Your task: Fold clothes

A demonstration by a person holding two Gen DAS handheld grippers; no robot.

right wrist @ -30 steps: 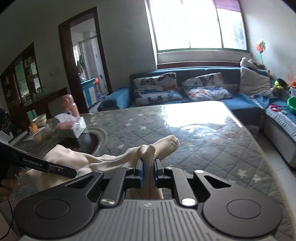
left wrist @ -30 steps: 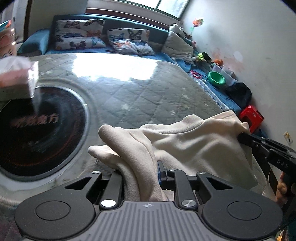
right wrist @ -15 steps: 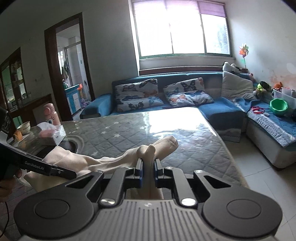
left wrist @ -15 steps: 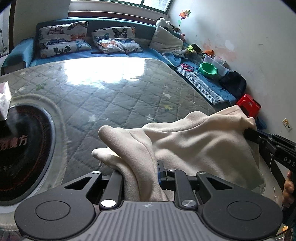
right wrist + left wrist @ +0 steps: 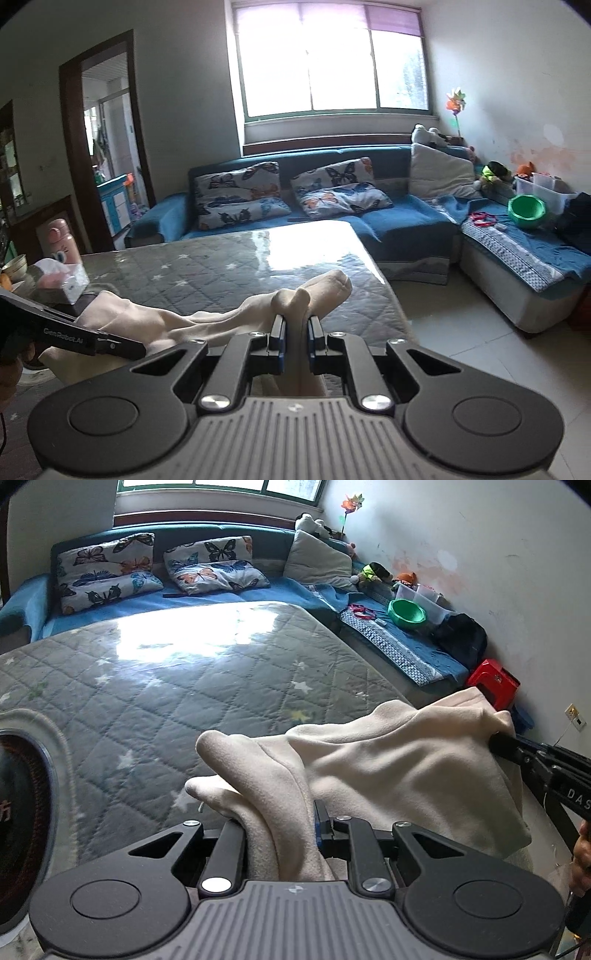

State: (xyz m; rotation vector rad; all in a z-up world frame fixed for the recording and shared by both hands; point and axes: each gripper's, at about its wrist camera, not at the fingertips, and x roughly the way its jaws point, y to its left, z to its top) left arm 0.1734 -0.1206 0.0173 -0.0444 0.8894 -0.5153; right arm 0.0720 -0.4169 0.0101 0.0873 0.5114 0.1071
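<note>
A cream fleece garment (image 5: 399, 768) hangs between my two grippers above the near right part of a grey quilted table (image 5: 166, 686). My left gripper (image 5: 280, 823) is shut on one bunched edge of it, which bulges out past the fingers. In the right wrist view my right gripper (image 5: 295, 326) is shut on another bunched edge of the cream garment (image 5: 207, 321). The right gripper's black fingers (image 5: 517, 749) show at the right of the left wrist view, pinching the cloth's far corner. The left gripper's fingers (image 5: 110, 341) show at the left of the right wrist view.
A round dark hotplate (image 5: 22, 805) is set in the table at the left. A tissue box (image 5: 62, 280) and a pink bottle (image 5: 62, 240) stand by it. A blue sofa (image 5: 388, 218) with butterfly pillows wraps the far and right sides. A red stool (image 5: 493, 681) stands right of the table.
Both grippers have carried the garment rightward along the table, still shut on it. The hotplate and tissue box have slid toward the left edge of view; the sofa's right wing shows more.
</note>
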